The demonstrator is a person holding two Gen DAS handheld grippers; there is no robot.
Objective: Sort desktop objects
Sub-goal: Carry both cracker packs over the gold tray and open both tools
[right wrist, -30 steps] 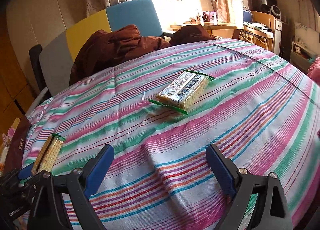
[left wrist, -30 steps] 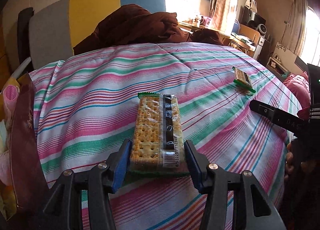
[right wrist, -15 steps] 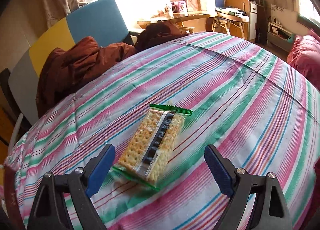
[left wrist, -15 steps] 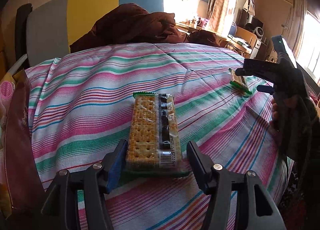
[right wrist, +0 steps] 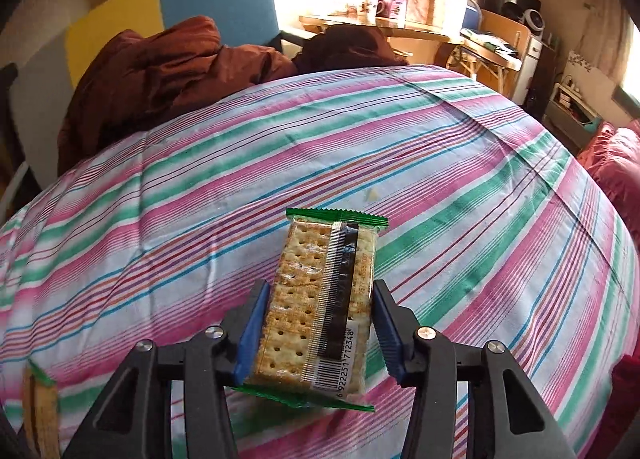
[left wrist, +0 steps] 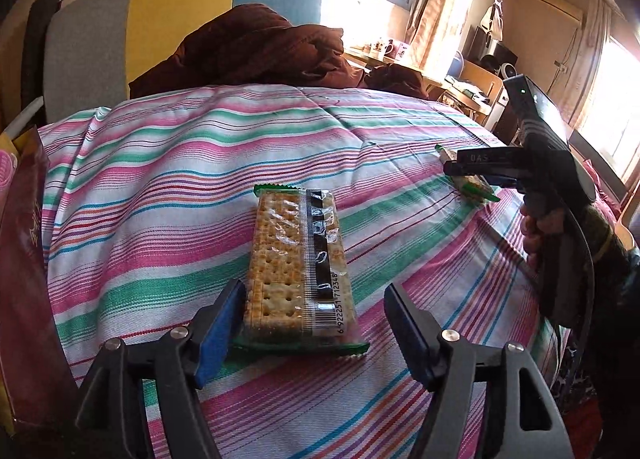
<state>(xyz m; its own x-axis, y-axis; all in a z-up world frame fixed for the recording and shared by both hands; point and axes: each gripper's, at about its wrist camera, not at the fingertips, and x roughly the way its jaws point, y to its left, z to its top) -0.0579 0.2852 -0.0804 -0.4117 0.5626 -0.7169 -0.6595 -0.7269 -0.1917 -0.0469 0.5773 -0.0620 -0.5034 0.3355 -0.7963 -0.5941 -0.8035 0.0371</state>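
Note:
Two clear packs of crackers with green ends lie on a striped tablecloth [left wrist: 168,179]. One cracker pack [left wrist: 298,263] rests flat between the fingers of my left gripper [left wrist: 314,319], which is open; the left pad touches its edge and the right pad stands clear. The second cracker pack [right wrist: 324,299] sits between both blue pads of my right gripper [right wrist: 320,323], which is shut on it. From the left wrist, the right gripper [left wrist: 480,171] shows at the far right over that second pack [left wrist: 474,187]. The first pack [right wrist: 38,407] shows at the right view's lower left corner.
A dark red bag [left wrist: 24,259] stands at the cloth's left edge. A brown quilt [left wrist: 256,47] is heaped on a grey, yellow and blue chair [left wrist: 172,23] behind the table. A desk with mugs [right wrist: 380,15] and a pink cushion [right wrist: 616,167] are to the right.
My left gripper opened and let go of its cracker pack, which stays on the cloth. My right gripper moved in on the second pack and shut on it.

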